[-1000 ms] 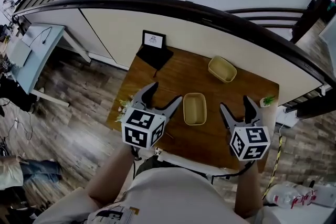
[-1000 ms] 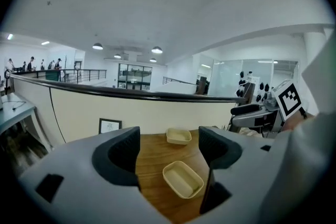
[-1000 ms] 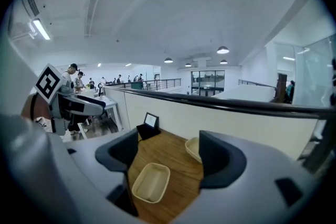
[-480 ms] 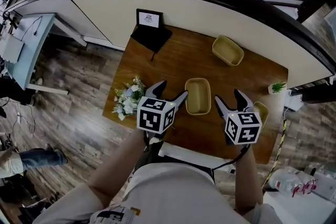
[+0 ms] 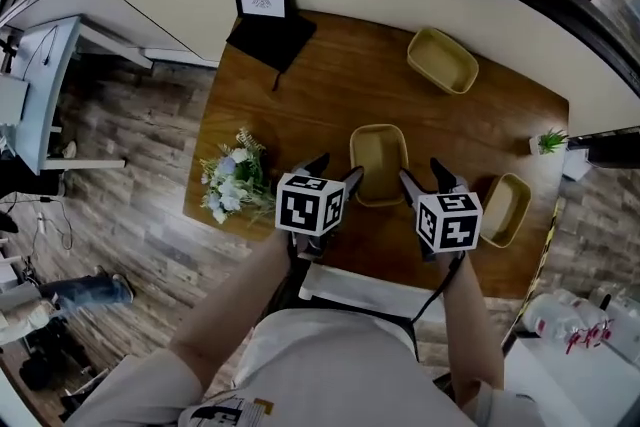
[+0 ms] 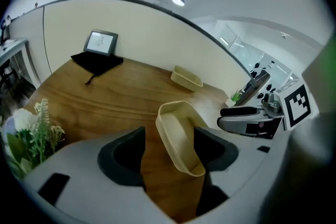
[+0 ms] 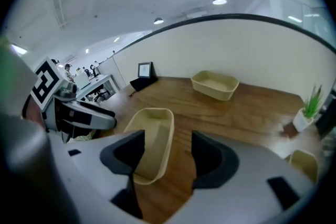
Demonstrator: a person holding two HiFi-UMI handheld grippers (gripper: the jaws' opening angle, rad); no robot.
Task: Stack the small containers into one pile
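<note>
Three small beige containers sit on the wooden table [image 5: 300, 105]. The middle container [image 5: 378, 161] lies between my two grippers, another container [image 5: 443, 60] stands at the far side, and a third container [image 5: 505, 209] sits at the right edge. My left gripper [image 5: 338, 169] is at the middle container's near left corner. Its jaws are closing with the left wall [image 6: 176, 139] between them, and wood still shows beside the left jaw. My right gripper [image 5: 423, 172] is at the near right corner. Its jaws are closing around the right wall [image 7: 164, 144], with a gap at the right jaw.
A bunch of flowers [image 5: 232, 185] lies at the table's left edge. A small framed screen [image 5: 262, 0] on a black cloth stands at the far left corner. A little potted plant [image 5: 550, 141] is at the right edge. A curved white wall runs behind the table.
Both grippers have moved forward and inward to the middle container's near corners, and their jaws have narrowed. The head view has shifted so the table sits lower and closer.
</note>
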